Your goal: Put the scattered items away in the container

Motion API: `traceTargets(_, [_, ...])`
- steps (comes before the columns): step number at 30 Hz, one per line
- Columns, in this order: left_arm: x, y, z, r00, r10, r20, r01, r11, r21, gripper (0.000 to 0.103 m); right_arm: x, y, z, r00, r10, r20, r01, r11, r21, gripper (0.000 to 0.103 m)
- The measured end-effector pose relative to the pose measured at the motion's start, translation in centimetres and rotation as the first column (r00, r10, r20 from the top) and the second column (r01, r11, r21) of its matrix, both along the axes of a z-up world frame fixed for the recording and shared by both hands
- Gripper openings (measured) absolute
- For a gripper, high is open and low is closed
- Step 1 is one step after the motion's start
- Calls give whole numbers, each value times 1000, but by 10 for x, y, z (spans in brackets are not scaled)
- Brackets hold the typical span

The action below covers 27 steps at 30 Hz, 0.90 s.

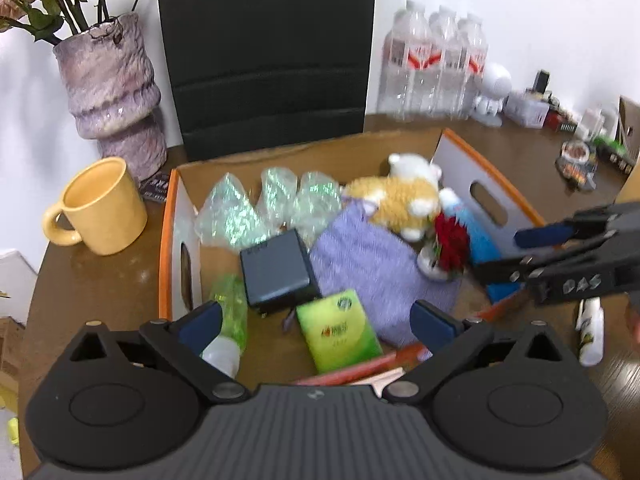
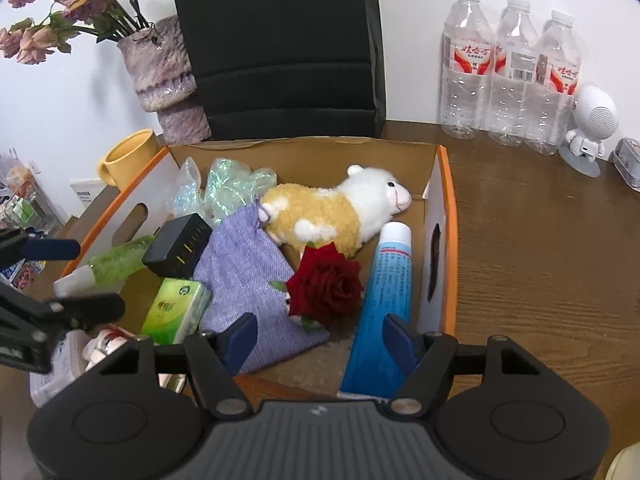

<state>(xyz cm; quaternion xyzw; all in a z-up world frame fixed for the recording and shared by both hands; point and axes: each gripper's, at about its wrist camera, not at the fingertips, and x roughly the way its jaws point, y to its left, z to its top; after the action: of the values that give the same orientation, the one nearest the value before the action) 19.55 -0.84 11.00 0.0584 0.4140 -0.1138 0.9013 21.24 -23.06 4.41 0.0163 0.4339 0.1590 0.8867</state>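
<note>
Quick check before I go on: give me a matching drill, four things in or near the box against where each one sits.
Things:
1. red rose
2. plush sheep
3. yellow mug
4. green tissue pack

Places:
A. on the table outside the box, beside the vase
B. against the black charger, by the purple pouch
C. between the purple pouch and the blue tube
D. toward the box's back wall, behind the rose

Pairs: 1-C, 2-D, 3-A, 4-B

Three water bottles [image 2: 510, 70] stand at two o'clock. One cardboard box [image 2: 447, 216] holds one plush sheep [image 2: 340, 210], one rose [image 2: 326, 284], one toothpaste tube [image 2: 384, 300], one tissue pack [image 2: 176, 306], one charger [image 2: 180, 246]. One yellow mug [image 1: 102, 208], one vase [image 1: 114, 92].
</note>
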Motion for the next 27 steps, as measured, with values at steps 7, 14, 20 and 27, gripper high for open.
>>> traceTargets(7, [-41, 17, 15, 993, 117, -9, -117, 987, -112, 103, -49, -20, 25, 997, -18, 76, 16, 999, 28, 69])
traceTargets(14, [-159, 21, -14, 980, 137, 145, -103, 970, -220, 103, -176, -37, 9, 972, -21, 233, 3, 997, 76, 83])
traceTargets(20, [-210, 0, -66, 951, 228, 209, -208, 971, -114, 103, -237, -22, -33, 953, -78, 293, 68, 997, 43, 84])
traceTargets(27, [-216, -14, -91, 958, 188, 217, -196, 981, 15, 103, -238, 9, -68, 951, -93, 296, 96, 995, 5, 89])
